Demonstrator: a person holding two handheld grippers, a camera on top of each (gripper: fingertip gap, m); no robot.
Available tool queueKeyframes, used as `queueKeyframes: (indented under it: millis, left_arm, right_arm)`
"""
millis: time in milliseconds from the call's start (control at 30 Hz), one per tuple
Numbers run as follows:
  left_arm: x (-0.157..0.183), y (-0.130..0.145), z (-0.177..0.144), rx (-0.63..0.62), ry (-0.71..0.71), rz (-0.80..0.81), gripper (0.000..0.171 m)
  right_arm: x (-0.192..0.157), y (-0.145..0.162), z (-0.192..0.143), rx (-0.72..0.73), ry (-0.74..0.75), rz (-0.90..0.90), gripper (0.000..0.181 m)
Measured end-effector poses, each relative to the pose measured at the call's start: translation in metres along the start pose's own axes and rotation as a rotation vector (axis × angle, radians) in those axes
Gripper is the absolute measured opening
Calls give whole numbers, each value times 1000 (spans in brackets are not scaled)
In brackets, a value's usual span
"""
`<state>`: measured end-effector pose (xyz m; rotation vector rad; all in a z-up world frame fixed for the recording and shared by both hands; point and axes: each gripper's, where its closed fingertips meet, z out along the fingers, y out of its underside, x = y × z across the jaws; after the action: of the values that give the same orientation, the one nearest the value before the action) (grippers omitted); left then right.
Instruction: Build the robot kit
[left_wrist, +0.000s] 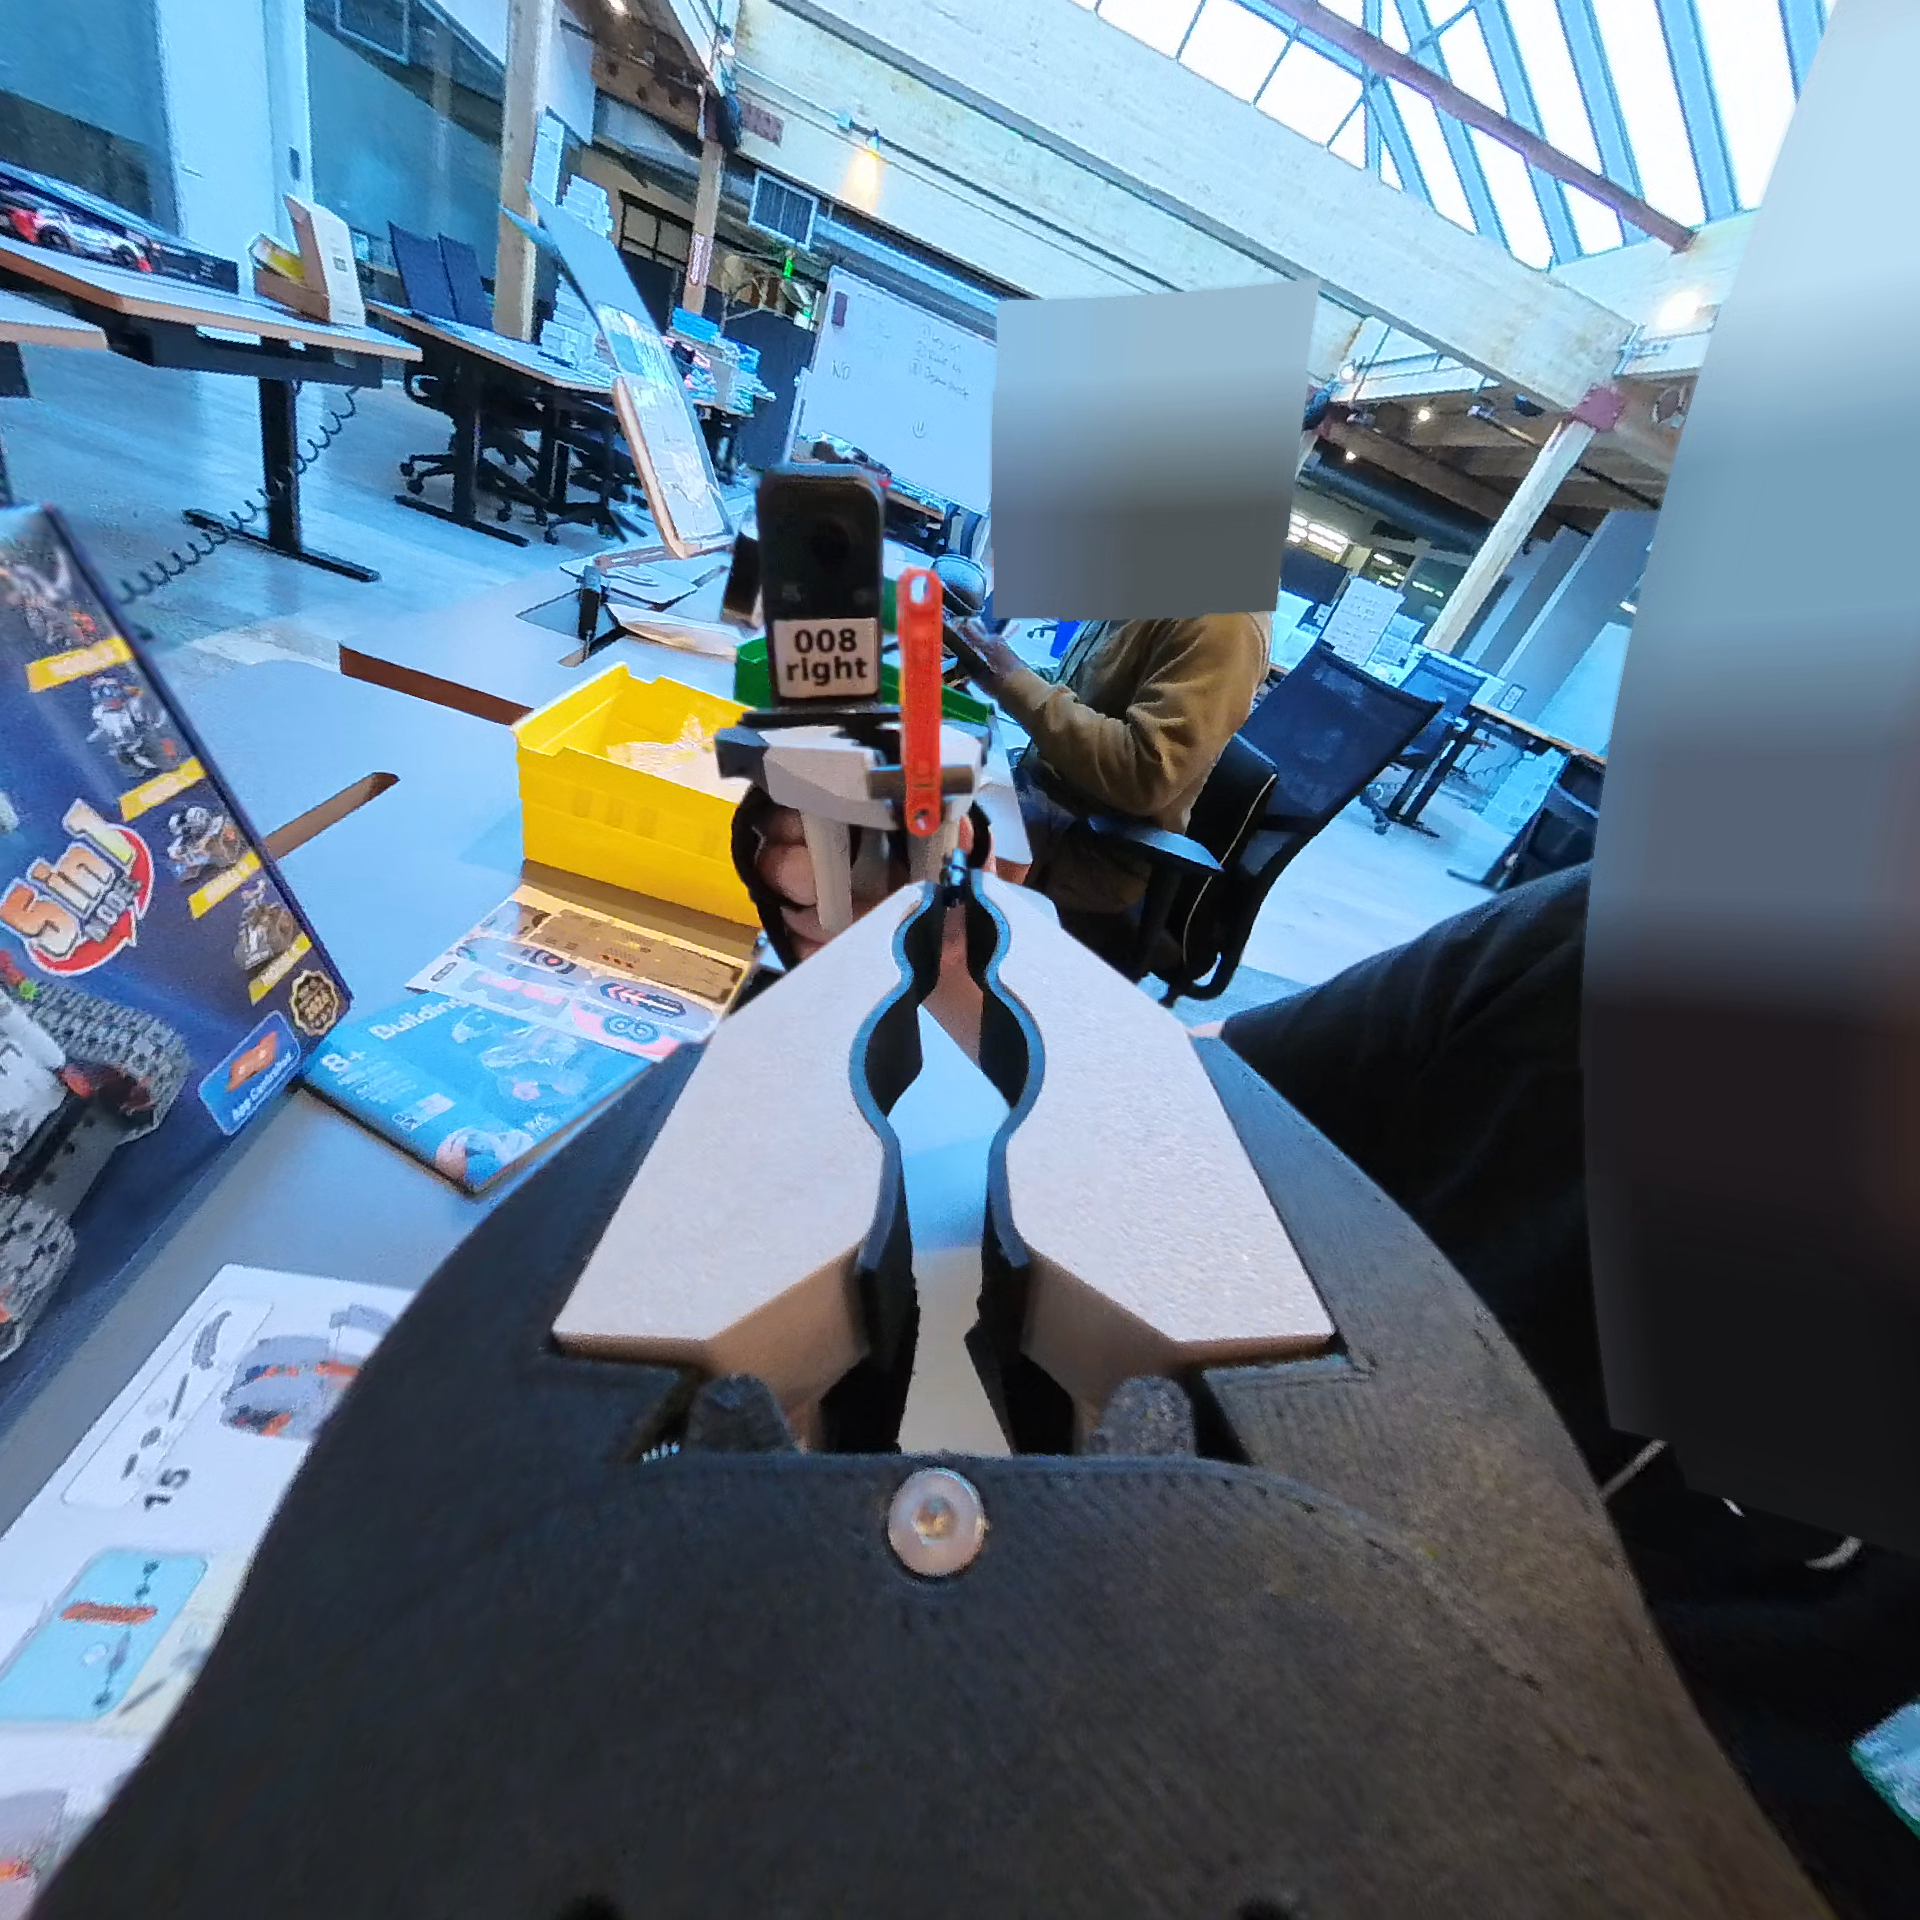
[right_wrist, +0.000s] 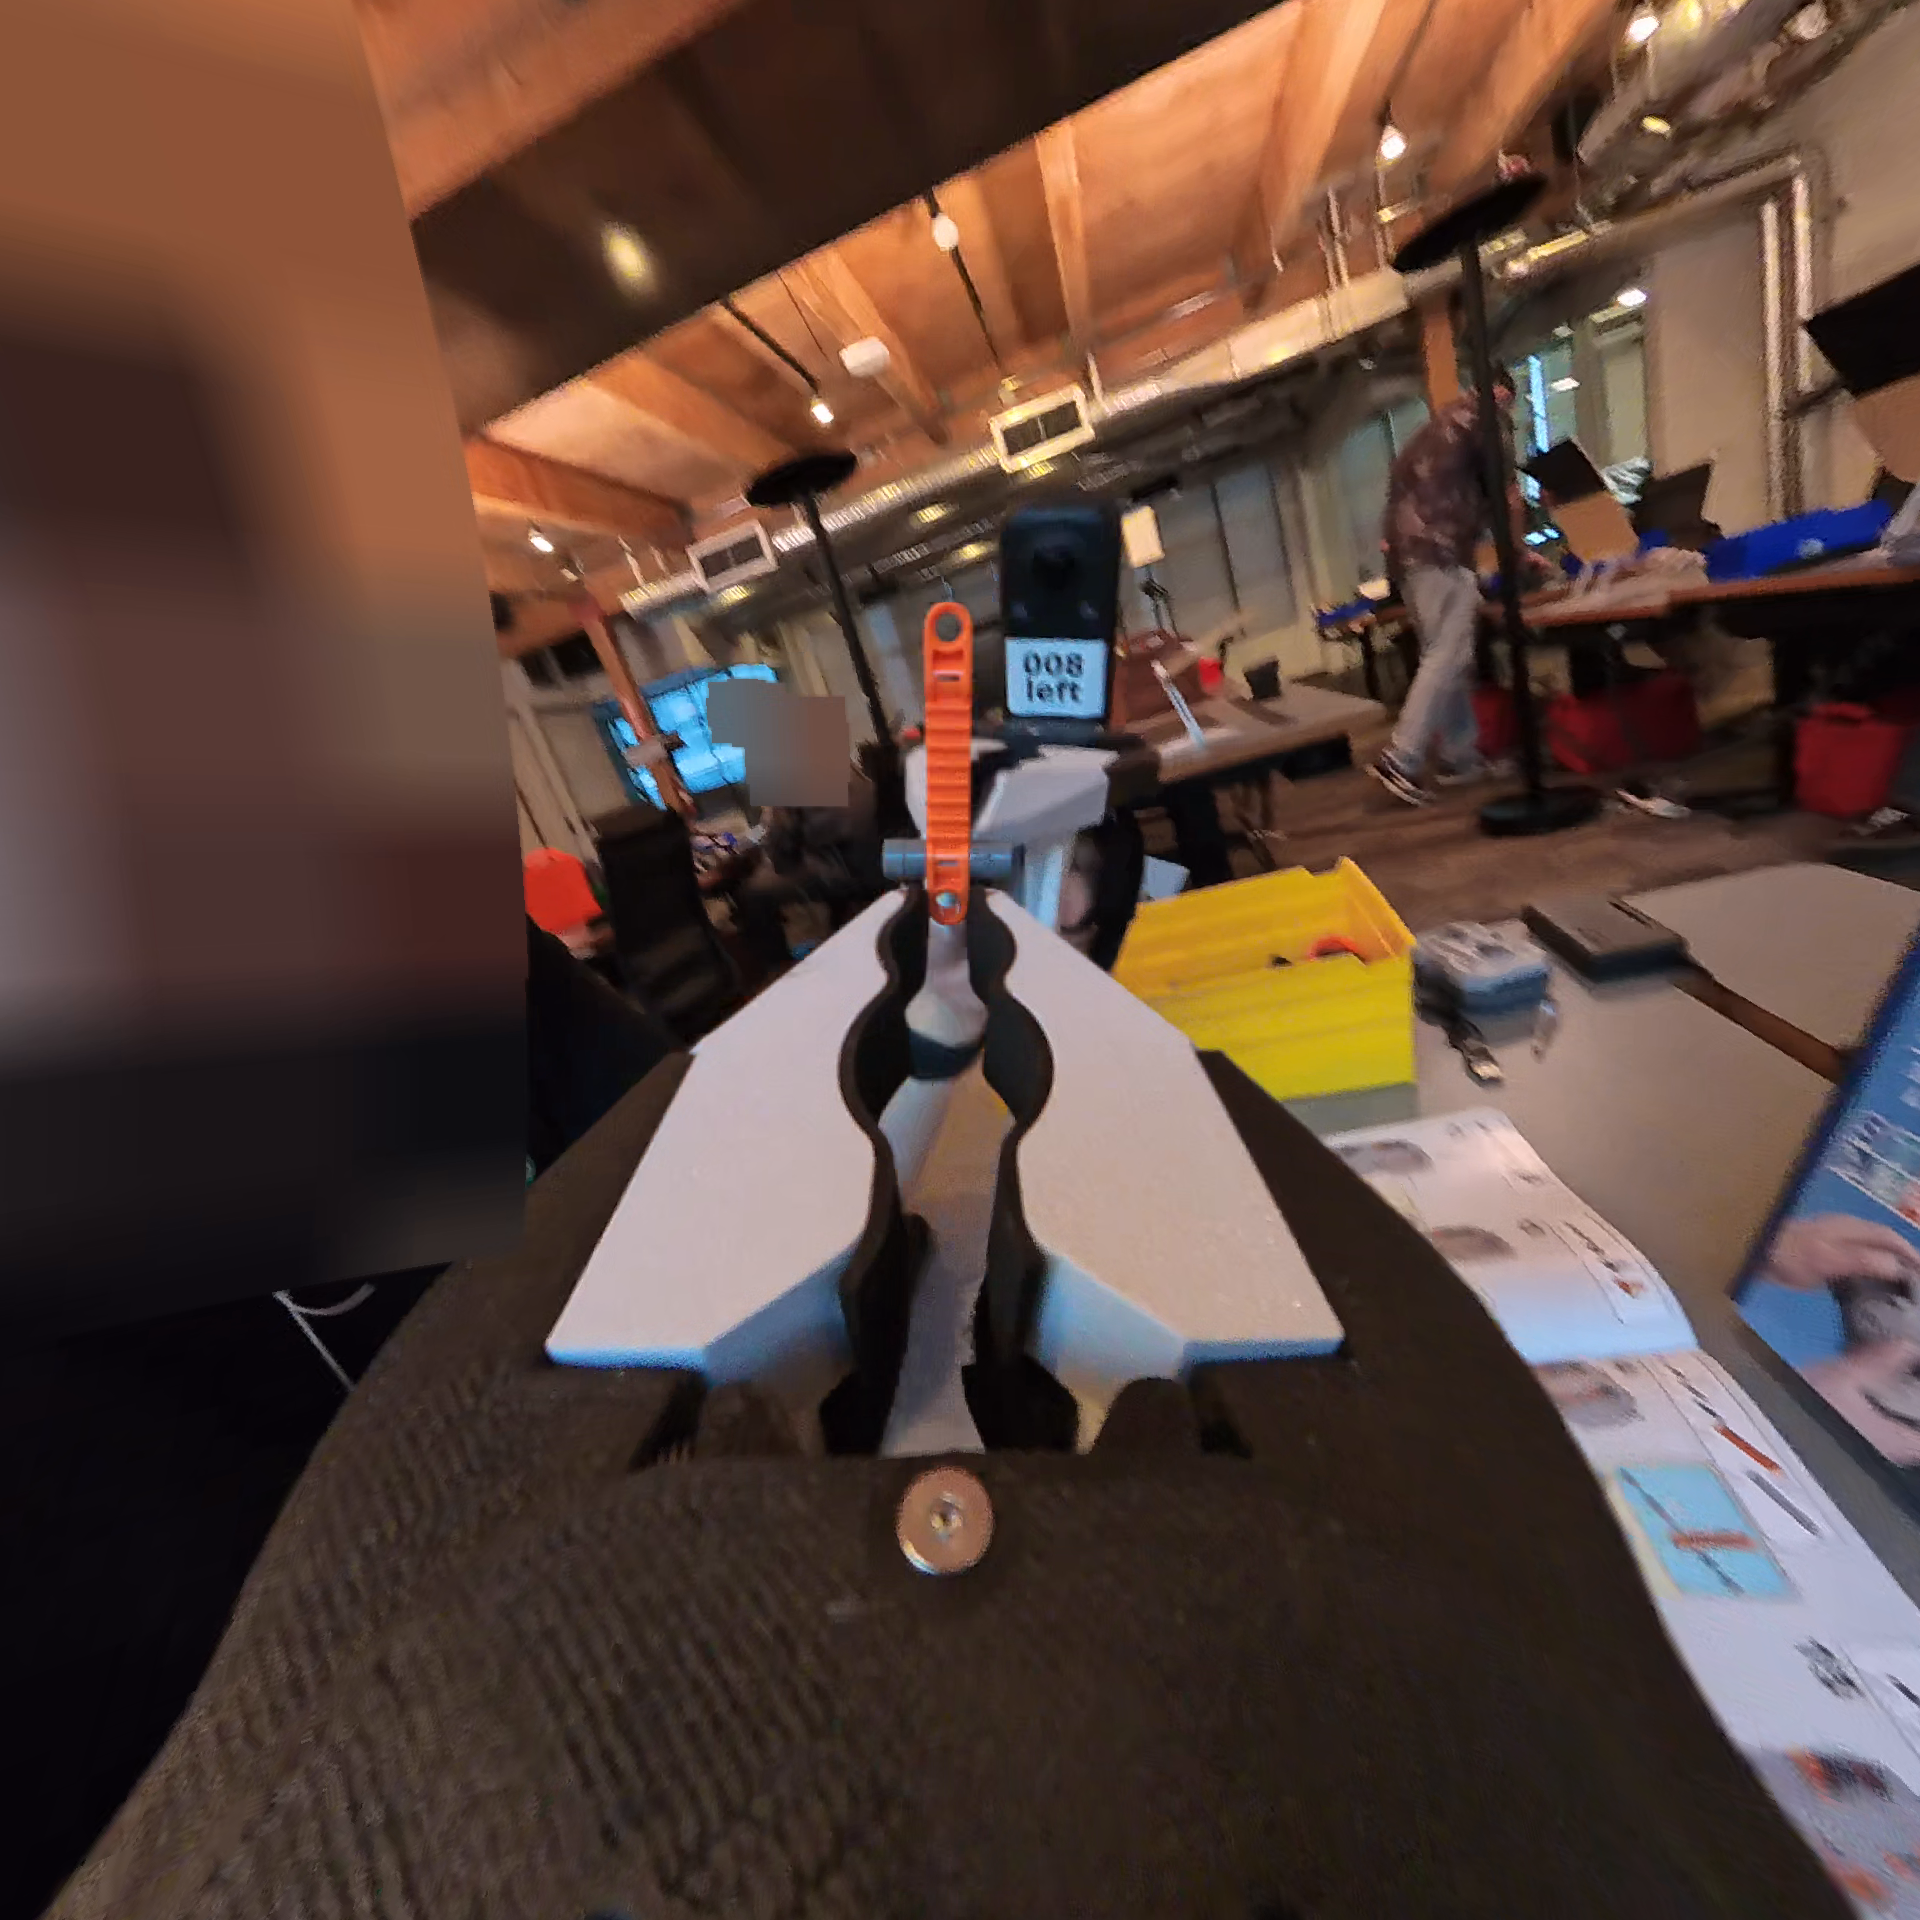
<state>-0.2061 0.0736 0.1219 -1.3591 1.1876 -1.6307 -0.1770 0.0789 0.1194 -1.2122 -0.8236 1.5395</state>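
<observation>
My two grippers face each other in mid-air above a grey table. My right gripper is shut on the lower end of an upright orange toothed toy beam. A short grey axle crosses the beam just above the tips. In the left wrist view the beam stands in front of the right gripper. My left gripper is shut on a small dark part right below the beam's lower end. A hand shows behind the tips.
A yellow bin stands on the table, also in the right wrist view, with a green bin behind it. A blue toy box, booklets and instruction sheets lie nearby. A person sits beyond; another walks.
</observation>
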Motion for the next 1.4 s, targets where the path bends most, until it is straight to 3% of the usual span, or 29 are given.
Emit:
queueKeyframes:
  millis: [467, 733, 1133, 1400]
  left_arm:
    - [1, 1, 16, 13, -28, 29, 0]
    - [-4, 1, 15, 22, -32, -6, 0]
    - [-16, 8, 14, -16, -120, 3, 0]
    - [-17, 16, 13, -60, -81, -40, 0]
  right_arm:
    - [-5, -4, 12, 46, -20, 46, 4]
    - [-2, 0, 13, 19, 20, 12, 4]
    - [12, 7, 15, -65, 194, -182, 4]
    - [12, 16, 14, -124, 174, -155, 4]
